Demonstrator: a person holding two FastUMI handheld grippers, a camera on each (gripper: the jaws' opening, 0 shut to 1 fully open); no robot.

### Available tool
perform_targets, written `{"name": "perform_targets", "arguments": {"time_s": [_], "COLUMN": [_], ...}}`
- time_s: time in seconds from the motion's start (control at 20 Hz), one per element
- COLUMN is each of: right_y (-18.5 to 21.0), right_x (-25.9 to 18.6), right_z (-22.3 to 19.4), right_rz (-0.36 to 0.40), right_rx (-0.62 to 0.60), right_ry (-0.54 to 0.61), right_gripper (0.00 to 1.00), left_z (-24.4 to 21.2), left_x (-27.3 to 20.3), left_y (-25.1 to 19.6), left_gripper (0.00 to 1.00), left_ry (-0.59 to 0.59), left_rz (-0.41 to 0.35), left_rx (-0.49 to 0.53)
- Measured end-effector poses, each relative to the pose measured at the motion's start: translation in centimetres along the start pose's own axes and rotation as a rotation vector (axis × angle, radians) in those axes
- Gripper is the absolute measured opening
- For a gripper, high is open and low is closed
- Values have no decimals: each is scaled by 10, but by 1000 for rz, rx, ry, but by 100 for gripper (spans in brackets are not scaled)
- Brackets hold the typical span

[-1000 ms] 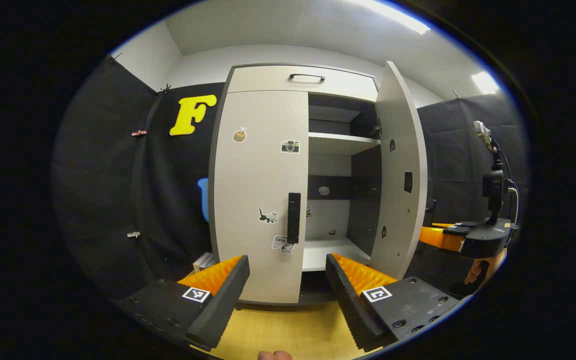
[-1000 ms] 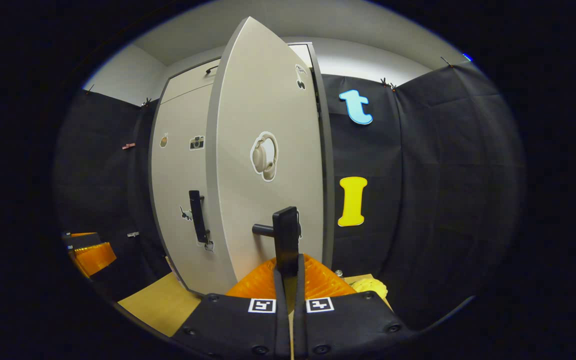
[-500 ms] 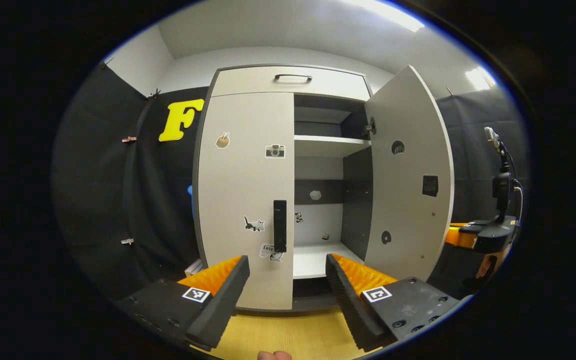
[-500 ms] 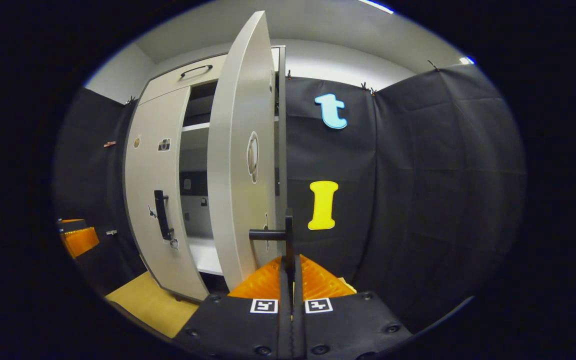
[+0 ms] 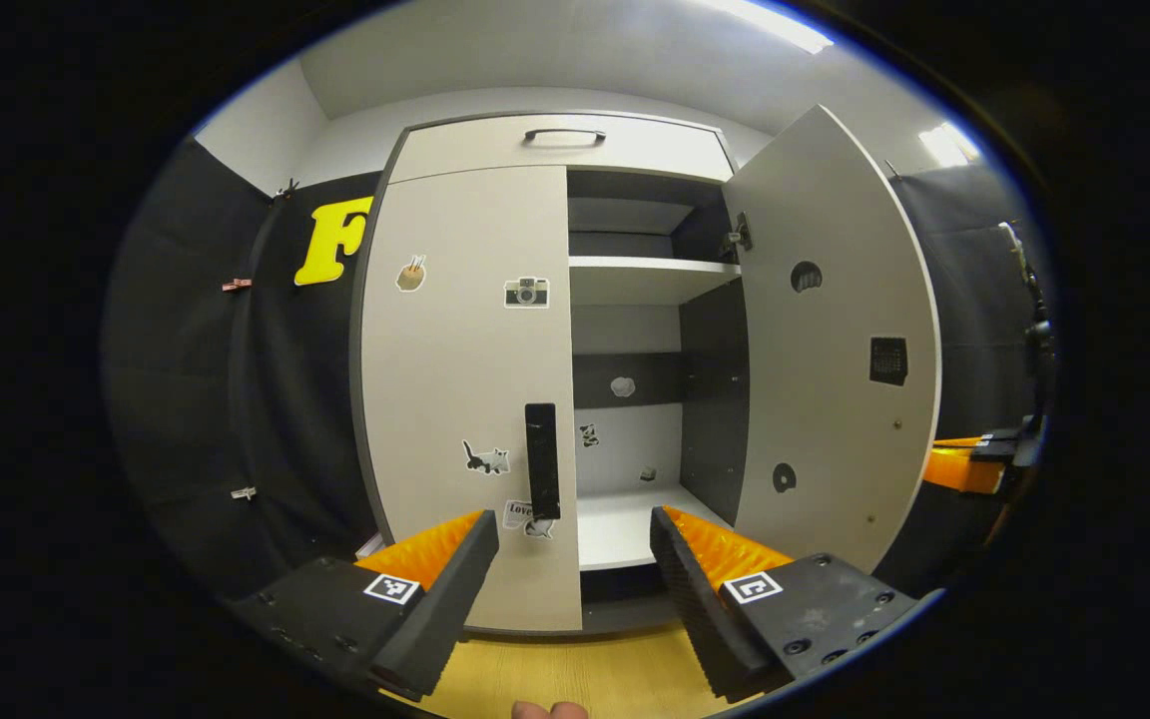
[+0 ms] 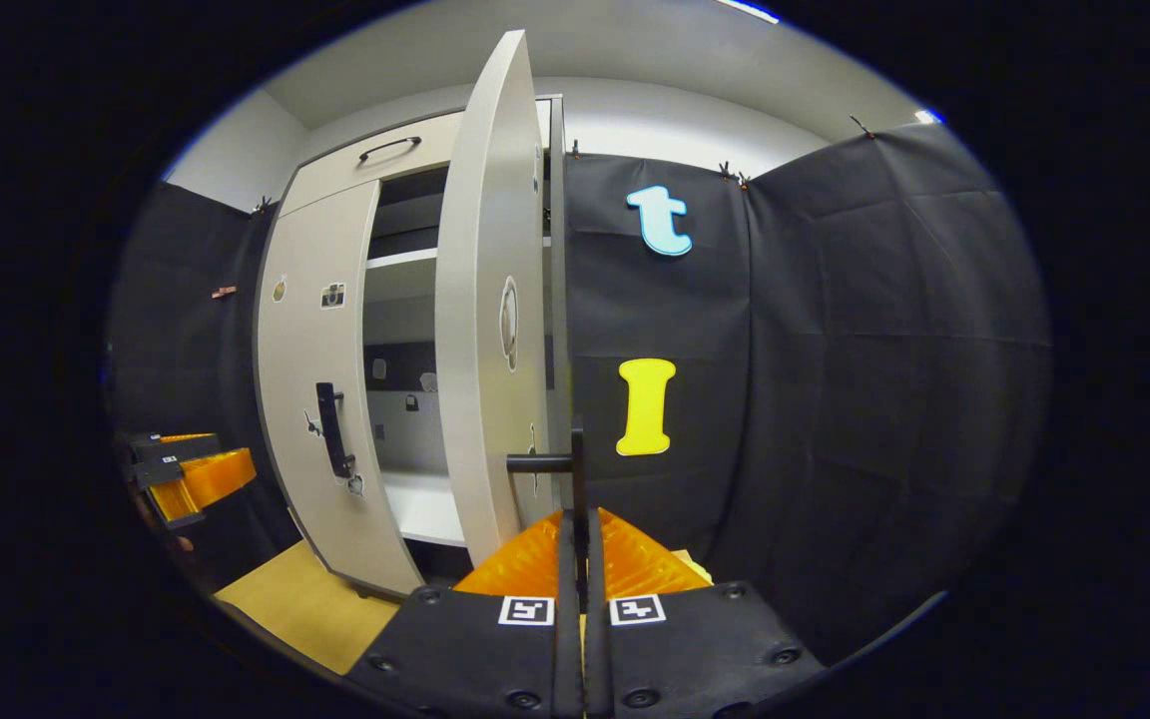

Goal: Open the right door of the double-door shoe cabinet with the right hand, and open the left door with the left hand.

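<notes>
Pale grey laminate covers the shoe cabinet [image 5: 555,140], which stands against the booth wall on a wooden floor [image 5: 575,679]. Its right door [image 5: 835,340] is swung wide, baring white shelves [image 5: 650,268], while the left door [image 5: 465,389] is shut, its dark upright handle [image 5: 541,459] near the inner edge. The right gripper [image 6: 580,544] has its fingers closed together on the right door's handle [image 6: 575,464], held level and pointing along the door's outer face. That half looks done. The left gripper [image 5: 575,559] hangs just in front of the left door, jaws spread wide and holding nothing, aimed a little right of the handle. Next, I judge, it must shift left, straddle that handle, close and pull outward.
</notes>
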State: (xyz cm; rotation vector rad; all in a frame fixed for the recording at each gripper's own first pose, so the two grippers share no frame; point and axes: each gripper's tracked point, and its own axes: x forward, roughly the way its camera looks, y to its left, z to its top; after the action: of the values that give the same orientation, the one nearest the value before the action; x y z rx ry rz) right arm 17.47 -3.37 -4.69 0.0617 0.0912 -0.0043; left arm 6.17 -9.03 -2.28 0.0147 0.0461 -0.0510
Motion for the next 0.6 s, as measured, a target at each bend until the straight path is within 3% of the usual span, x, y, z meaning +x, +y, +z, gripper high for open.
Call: {"name": "perform_targets", "arguments": {"time_s": [0.05,0.1,0.15,0.3,0.45,0.6], "right_y": [-1,-3,-4,-2,-2,-9], "right_x": [-2,-2,-3,-10,-13,-16], "right_z": [0,0,1,4,1,0], "right_rz": [2,-4,-11,-3,-8,-39], "right_rx": [-4,-6,-2,23,47,38], "right_ry": [-1,-7,-12,-23,-16,-18], "right_gripper": [6,13,27,46,89,96], "left_z": [1,2,2,7,12,11], "left_x": [7,16,22,51,77,105], "left_y": [1,3,5,9,20,29], "left_gripper": [95,95,95,95,95,95], "left_ry": [-2,-6,-8,-18,-30,-27], "left_rz": [1,4,7,12,43,74], "left_rx": [7,15,17,8,9,-3]}}
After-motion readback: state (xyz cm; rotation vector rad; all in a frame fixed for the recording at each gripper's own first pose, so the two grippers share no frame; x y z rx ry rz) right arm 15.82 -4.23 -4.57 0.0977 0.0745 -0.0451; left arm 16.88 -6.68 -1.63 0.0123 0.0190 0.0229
